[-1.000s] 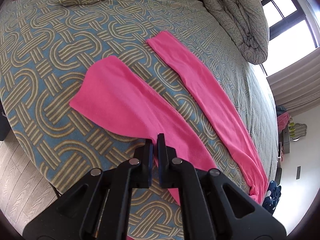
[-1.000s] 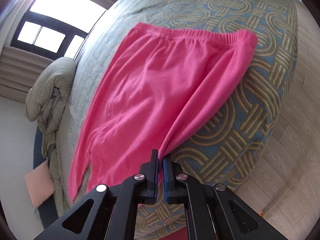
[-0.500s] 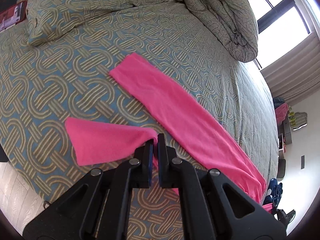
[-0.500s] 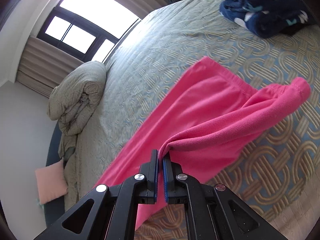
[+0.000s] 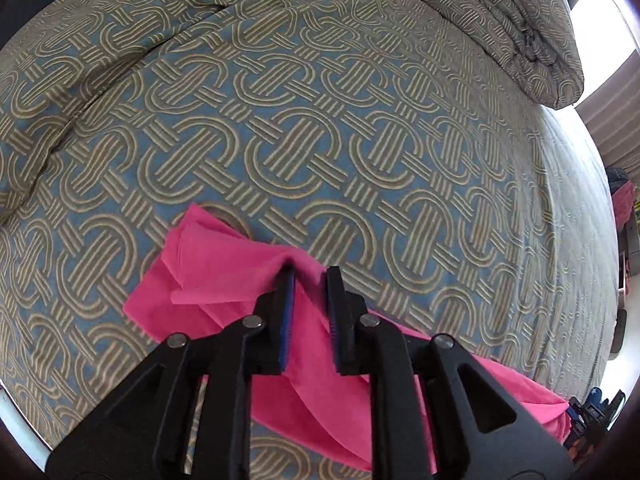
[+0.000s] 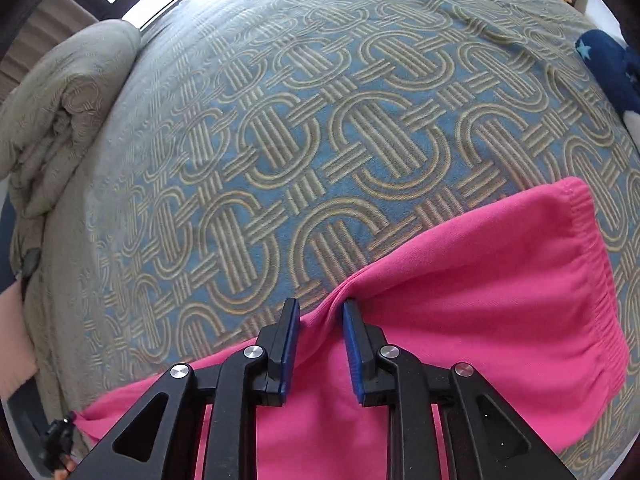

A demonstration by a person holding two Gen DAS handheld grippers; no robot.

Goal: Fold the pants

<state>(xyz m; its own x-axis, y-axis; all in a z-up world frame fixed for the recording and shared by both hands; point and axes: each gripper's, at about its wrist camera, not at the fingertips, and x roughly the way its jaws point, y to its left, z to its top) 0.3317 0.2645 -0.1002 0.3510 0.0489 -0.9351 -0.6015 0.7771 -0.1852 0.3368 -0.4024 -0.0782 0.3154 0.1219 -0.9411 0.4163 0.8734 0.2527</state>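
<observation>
The pink pants lie folded lengthwise on the patterned bedspread, one leg over the other. In the left wrist view the leg ends [image 5: 224, 276] are stacked loosely. My left gripper [image 5: 310, 274] is open just above them, with a ridge of pink cloth between the parted fingers. In the right wrist view the waistband [image 6: 592, 280] lies at the right. My right gripper [image 6: 320, 306] is open over the folded edge of the pants [image 6: 480, 292], a pinched ridge of cloth between its fingers.
The bedspread [image 5: 320, 120] stretches far ahead. A rolled duvet [image 5: 500, 12] lies at the far side by the window, also in the right wrist view [image 6: 56, 112]. A navy starred garment [image 6: 608, 72] lies at the right edge. A pillow [image 5: 80, 40] lies at upper left.
Both grippers carried the near leg and waist side across onto the far half, lowered to the bed and opened, letting go of the cloth.
</observation>
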